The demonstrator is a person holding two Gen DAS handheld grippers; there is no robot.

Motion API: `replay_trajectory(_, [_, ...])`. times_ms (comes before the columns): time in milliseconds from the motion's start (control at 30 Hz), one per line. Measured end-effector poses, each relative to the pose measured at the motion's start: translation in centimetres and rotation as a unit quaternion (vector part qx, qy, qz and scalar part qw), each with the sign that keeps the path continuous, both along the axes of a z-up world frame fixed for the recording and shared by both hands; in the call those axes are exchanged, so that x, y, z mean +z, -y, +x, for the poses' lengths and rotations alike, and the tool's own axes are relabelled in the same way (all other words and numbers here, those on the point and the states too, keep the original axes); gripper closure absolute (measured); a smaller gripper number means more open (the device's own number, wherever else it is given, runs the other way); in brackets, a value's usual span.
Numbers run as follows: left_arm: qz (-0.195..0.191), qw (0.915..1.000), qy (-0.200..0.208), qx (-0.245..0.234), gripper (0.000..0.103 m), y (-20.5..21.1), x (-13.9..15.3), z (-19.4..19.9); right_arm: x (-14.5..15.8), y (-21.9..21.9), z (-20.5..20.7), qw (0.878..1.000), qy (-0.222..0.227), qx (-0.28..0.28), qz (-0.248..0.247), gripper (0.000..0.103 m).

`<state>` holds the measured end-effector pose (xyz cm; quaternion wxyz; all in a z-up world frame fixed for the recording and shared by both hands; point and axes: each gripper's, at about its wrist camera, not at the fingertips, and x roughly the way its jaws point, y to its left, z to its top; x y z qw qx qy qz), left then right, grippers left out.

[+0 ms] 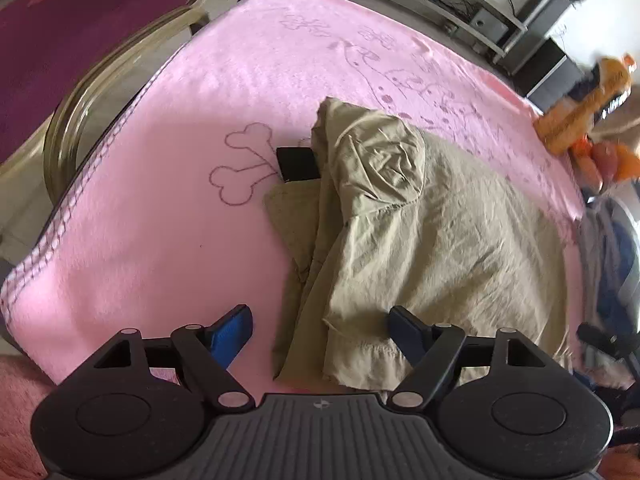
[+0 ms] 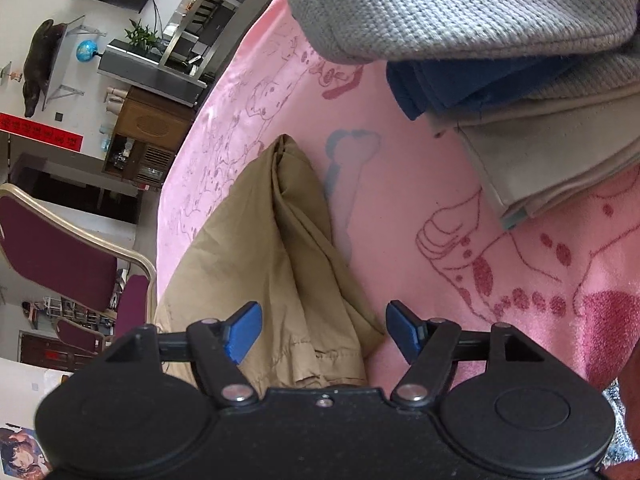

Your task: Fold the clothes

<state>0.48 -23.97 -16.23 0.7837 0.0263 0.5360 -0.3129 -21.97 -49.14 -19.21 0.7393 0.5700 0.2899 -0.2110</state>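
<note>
- A khaki garment (image 1: pixel 420 232) is lying crumpled and partly folded on a pink blanket (image 1: pixel 160 208) that is covering the table; a rounded, hood-like bulge is rising at its far end.
- A small black object (image 1: pixel 298 164) is peeking out from under the garment's far left edge, beside a bone outline printed on the blanket.
- The left gripper (image 1: pixel 320 328) is hovering over the garment's near hem with its blue fingers (image 1: pixel 234 330) spread wide, pinching nothing.
- In the right wrist view, the same garment (image 2: pixel 260 248) is running away from the camera as a long ridge of folds.
- The right gripper (image 2: pixel 324 330) is hanging above that near end, its fingers likewise spread apart and holding nothing.
- A stack of folded clothes (image 2: pixel 500 80) is sitting on the blanket just beyond: grey knit on top, dark blue below it, pale grey at the bottom.
- Orange plush toys (image 1: pixel 588 120) are lying at the blanket's far right edge.
- A maroon chair (image 1: pixel 72 40) is standing beside the table.
</note>
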Motion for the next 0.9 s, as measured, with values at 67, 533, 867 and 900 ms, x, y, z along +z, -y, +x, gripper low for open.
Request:
replay_trajectory(67, [0.007, 0.9999, 0.006, -0.005, 0.023, 0.2, 0.0, -0.2, 0.1, 0.0, 0.0, 1.0, -0.001, 0.002, -0.002, 0.035])
replay_trajectory(533, [-0.052, 0.9971, -0.051, 0.02, 0.048, -0.6, -0.1, 1.0, -0.4, 0.2, -0.3, 1.0, 0.015, -0.007, 0.019, 0.041])
replay_trajectory(867, [-0.004, 0.9999, 0.008, -0.014, 0.06, 1.0, 0.5, -0.7, 0.3, -2.1, 2.5, 0.998, -0.023, 0.033, -0.057, 0.077])
replay_trajectory(900, [0.001, 0.9997, 0.016, -0.019, 0.061, 1.1, 0.6, -0.9, 0.9, -2.8, 3.3, 0.994, -0.047, 0.044, -0.091, 0.08])
